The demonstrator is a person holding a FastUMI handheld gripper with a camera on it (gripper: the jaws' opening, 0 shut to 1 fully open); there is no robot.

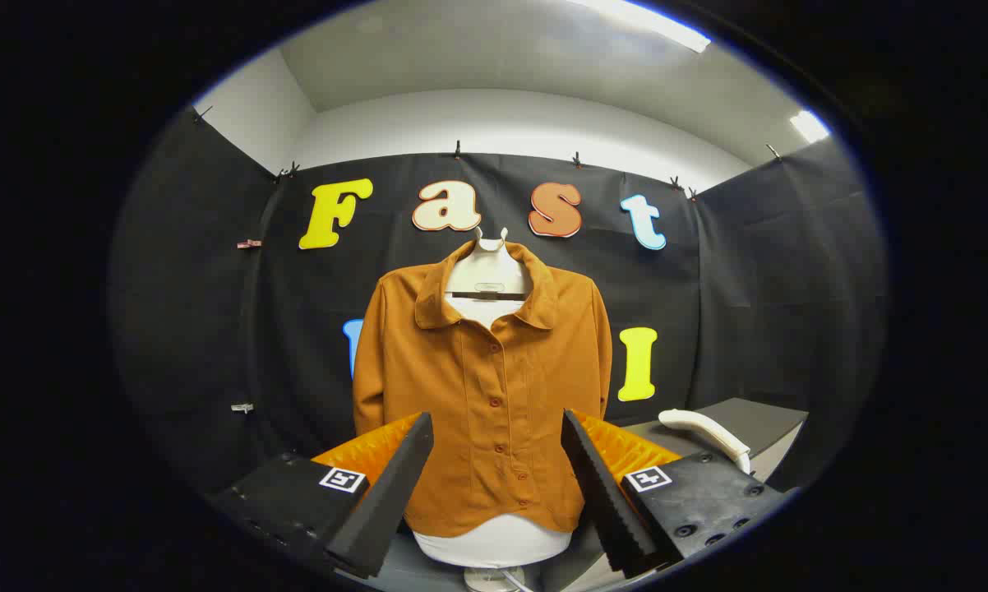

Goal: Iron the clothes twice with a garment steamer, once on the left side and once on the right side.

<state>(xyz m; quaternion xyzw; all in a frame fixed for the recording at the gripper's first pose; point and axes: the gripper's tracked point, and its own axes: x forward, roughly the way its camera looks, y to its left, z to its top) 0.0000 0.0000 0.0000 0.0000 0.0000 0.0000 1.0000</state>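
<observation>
Gripper view is showing the booth's black cloth wall wrapping round three sides, with a white wall and ceiling above it and two ceiling lights glowing up top. Small clips are pinning the cloth along its upper edge.

Orange-brown shirt is hanging on a white dress form straight ahead, beyond the fingers, facing the camera. Collar is lying open, button placket is running down the middle, sleeves are hanging at both sides. White base of the form is showing under the shirt hem, sitting on a grey table that is stretching off to the right.

Gripper is hovering in front of the shirt's lower part, jaws spread wide and grasping nothing; shirt front is showing through the gap between them. No contact with the fabric that I can tell. Each finger mount is carrying a small square marker.

Garment steamer, white, is lying on the grey table to the right of the shirt, beyond the right finger, well apart from the gripper. Its handle is lying tilted across the tabletop.
</observation>
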